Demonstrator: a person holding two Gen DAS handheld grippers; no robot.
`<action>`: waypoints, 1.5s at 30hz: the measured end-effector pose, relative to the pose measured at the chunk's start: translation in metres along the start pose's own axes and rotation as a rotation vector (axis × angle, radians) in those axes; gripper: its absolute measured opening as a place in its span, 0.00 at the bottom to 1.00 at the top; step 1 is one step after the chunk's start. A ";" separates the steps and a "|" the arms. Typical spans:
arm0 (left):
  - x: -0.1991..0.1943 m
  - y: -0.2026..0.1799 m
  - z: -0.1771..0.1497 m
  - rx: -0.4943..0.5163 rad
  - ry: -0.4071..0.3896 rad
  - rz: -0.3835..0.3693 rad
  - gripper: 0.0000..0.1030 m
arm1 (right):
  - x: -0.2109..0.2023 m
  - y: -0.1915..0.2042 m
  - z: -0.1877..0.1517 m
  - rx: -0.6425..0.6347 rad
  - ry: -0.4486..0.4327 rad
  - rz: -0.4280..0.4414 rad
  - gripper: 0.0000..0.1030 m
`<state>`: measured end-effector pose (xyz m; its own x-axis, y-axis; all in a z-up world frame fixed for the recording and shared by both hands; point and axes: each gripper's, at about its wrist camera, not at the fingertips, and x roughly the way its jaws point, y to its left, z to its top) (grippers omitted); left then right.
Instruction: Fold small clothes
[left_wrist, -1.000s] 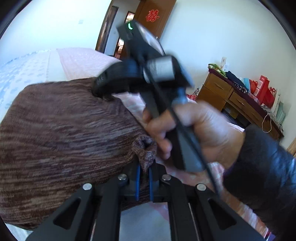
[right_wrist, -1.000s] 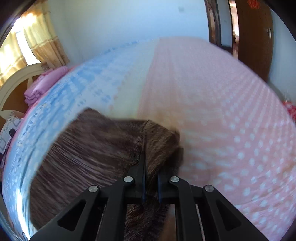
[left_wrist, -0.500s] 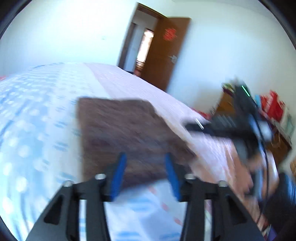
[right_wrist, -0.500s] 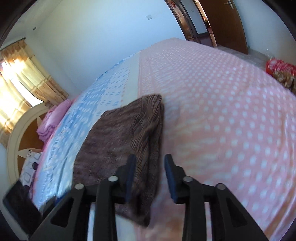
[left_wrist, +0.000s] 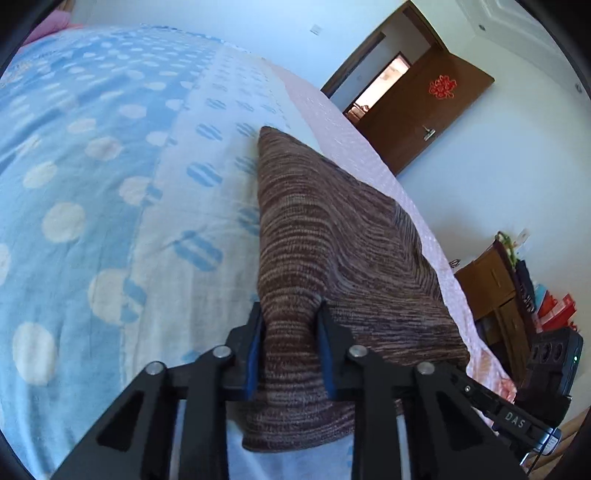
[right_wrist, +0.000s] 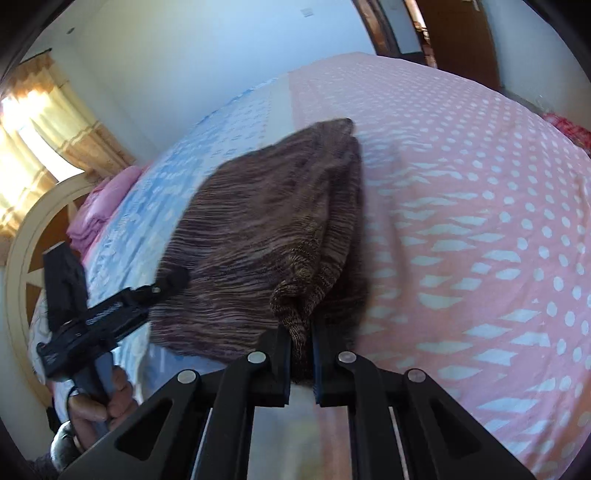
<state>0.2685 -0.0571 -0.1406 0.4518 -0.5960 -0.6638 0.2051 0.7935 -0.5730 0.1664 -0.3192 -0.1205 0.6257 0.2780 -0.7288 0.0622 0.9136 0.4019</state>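
Observation:
A brown striped knit garment lies folded on the bed. It also shows in the right wrist view. My left gripper has its blue pads closed on the garment's near left corner. My right gripper is shut on a bunched near right corner of the garment. In the right wrist view the left gripper reaches the garment's left edge. In the left wrist view the right gripper's body shows at lower right; its tips are hidden.
The bed has a blue dotted sheet on the left and a pink dotted sheet on the right. Folded pink cloth lies near the headboard. An open brown door and a wooden dresser stand beyond.
Both grippers let go of the garment and opened half a second ago. Now both have moved in and closed on the garment's near corners.

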 end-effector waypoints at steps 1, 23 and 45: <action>-0.003 0.002 -0.001 -0.004 -0.002 0.000 0.23 | 0.000 0.002 -0.003 -0.007 0.009 0.000 0.08; -0.019 -0.070 0.027 0.398 -0.174 0.322 0.64 | -0.054 0.003 0.023 -0.131 -0.220 -0.161 0.15; 0.032 -0.045 0.045 0.259 -0.015 0.300 0.74 | -0.003 -0.032 0.082 -0.056 -0.228 -0.142 0.74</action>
<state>0.3124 -0.1065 -0.1142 0.5377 -0.3325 -0.7748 0.2736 0.9381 -0.2127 0.2262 -0.3738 -0.0859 0.7732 0.0775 -0.6294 0.1226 0.9555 0.2683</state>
